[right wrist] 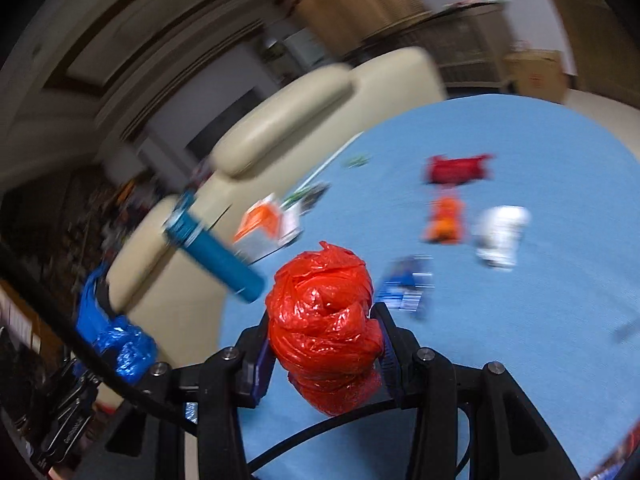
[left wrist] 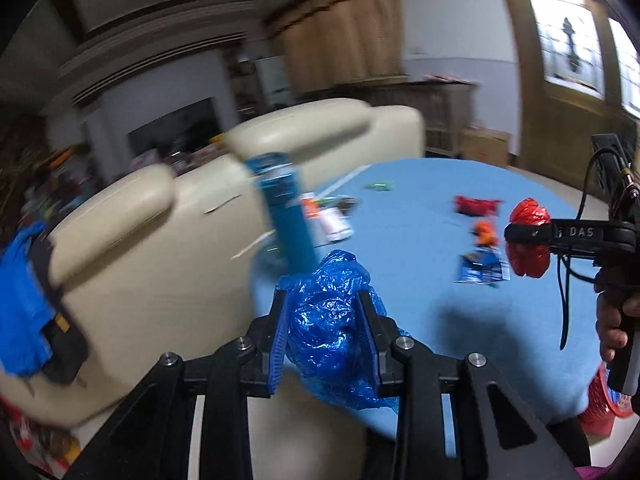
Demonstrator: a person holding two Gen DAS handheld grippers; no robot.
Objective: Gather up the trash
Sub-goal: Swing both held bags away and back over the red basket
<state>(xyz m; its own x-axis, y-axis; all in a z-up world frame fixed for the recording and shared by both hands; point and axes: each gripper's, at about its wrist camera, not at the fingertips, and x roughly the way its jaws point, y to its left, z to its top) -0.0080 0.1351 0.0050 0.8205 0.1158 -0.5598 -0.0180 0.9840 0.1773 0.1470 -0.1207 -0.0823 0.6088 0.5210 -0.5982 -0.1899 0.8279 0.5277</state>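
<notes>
My left gripper [left wrist: 324,300] is shut on a crumpled blue plastic bag [left wrist: 332,332], held over the near edge of the blue table [left wrist: 420,300]. The right gripper [right wrist: 323,316] is shut on a balled red plastic bag [right wrist: 320,344], also above the table [right wrist: 540,320]. In the left wrist view the red bag [left wrist: 528,248] and a hand [left wrist: 612,324] show at the right. Loose trash lies beyond: a blue tube [right wrist: 216,248], a white-orange carton [right wrist: 268,224], a red wrapper [right wrist: 458,168], an orange wrapper [right wrist: 444,220], white crumpled paper [right wrist: 500,236] and a blue packet [right wrist: 408,284].
Cream padded chairs [left wrist: 120,240] stand against the table's left side. A red basket [left wrist: 600,404] sits low at the right, beside the table. A small green scrap [left wrist: 378,187] lies at the far edge. Both views are blurred by motion.
</notes>
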